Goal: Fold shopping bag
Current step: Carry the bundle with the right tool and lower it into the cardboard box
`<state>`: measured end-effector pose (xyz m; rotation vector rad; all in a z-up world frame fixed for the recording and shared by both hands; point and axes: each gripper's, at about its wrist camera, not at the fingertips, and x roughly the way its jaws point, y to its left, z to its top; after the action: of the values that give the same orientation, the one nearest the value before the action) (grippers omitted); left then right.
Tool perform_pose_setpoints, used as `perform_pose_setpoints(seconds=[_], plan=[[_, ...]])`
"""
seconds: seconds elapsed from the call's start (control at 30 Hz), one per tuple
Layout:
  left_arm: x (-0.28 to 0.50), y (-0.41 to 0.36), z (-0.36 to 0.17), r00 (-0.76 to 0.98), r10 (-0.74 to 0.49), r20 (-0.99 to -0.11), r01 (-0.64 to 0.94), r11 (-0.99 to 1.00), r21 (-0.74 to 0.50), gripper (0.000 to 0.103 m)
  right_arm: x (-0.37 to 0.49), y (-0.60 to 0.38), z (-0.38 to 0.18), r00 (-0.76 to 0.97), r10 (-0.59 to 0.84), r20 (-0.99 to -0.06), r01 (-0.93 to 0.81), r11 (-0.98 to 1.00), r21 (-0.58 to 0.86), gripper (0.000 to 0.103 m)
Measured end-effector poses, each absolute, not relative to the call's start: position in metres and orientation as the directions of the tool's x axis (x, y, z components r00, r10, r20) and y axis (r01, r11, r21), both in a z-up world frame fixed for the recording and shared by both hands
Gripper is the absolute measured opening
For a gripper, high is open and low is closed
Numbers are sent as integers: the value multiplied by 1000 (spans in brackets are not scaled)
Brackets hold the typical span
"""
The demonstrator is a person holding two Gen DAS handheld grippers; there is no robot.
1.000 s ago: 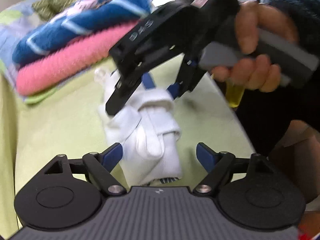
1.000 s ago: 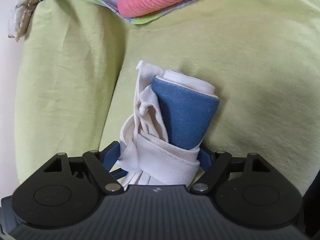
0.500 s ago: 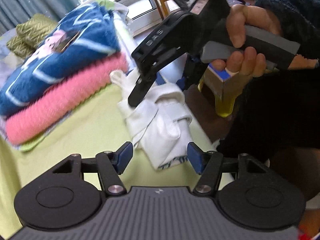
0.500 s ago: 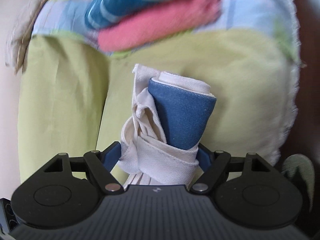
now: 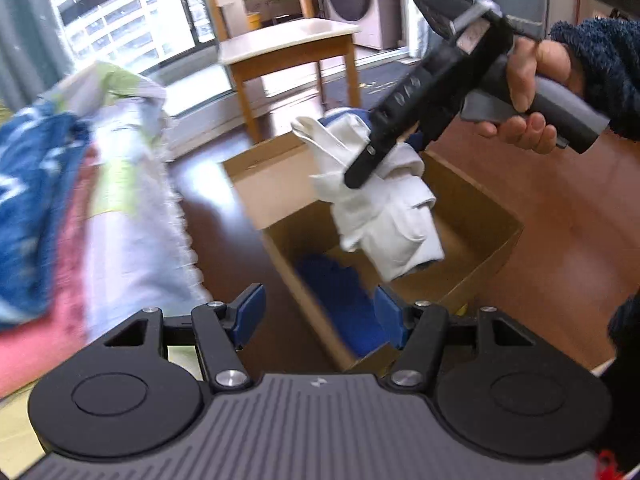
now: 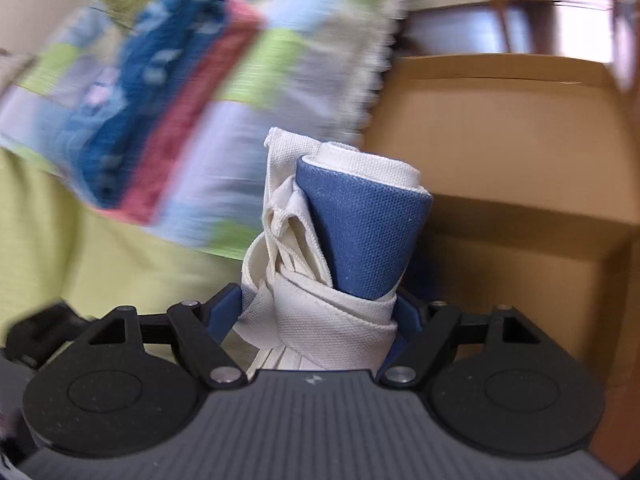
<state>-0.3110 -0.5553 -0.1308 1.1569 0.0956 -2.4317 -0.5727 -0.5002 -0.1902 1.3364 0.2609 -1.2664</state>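
The shopping bag (image 6: 340, 248) is a tight white and blue canvas roll with its straps wound around it. My right gripper (image 6: 320, 312) is shut on it, the blue pads pressing both sides of the roll. Seen from the left wrist, the bag (image 5: 384, 208) hangs in the air from the right gripper (image 5: 384, 148), above an open cardboard box (image 5: 472, 200). A hand in a dark fleece sleeve holds that gripper's handle. My left gripper (image 5: 320, 316) is open and holds nothing, low in front of the box.
Something blue (image 5: 340, 292) lies inside the box. Folded blue and pink blankets (image 5: 36, 208) on a patchwork cloth hang at the bed's edge on the left. Beyond the box are a brown wooden floor, a wooden stool (image 5: 288, 52) and a window.
The right gripper has lifted the rolled bag off the green bed and carried it out over the cardboard box. The left gripper has swung away from the bed toward the box, still open.
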Motion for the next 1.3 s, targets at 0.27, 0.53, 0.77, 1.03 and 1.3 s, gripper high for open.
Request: perform_pose_setpoints(seconds=[0.27, 0.53, 0.77, 1.03, 1.3], plan=[[-356, -565, -163, -533, -295, -793, 407, -911, 65, 63, -617, -506, -276, 336, -354, -873, 844, -299, 446, 76], [-378, -581, -185, -504, -254, -826, 413, -910, 27, 63, -607, -540, -349, 433, -207, -877, 812, -332, 480, 76], [-388, -579, -202, -469, -236, -851, 381, -923, 45, 63, -603, -546, -379, 493, -179, -851, 770, -366, 523, 76], [-398, -572, -221, -418, -260, -871, 347, -931, 112, 63, -600, -542, -387, 482, -222, -848, 753, -390, 530, 85], [-395, -564, -225, -407, -262, -875, 321, -938, 131, 63, -580, -531, -370, 281, -287, -916, 851, -366, 375, 96]])
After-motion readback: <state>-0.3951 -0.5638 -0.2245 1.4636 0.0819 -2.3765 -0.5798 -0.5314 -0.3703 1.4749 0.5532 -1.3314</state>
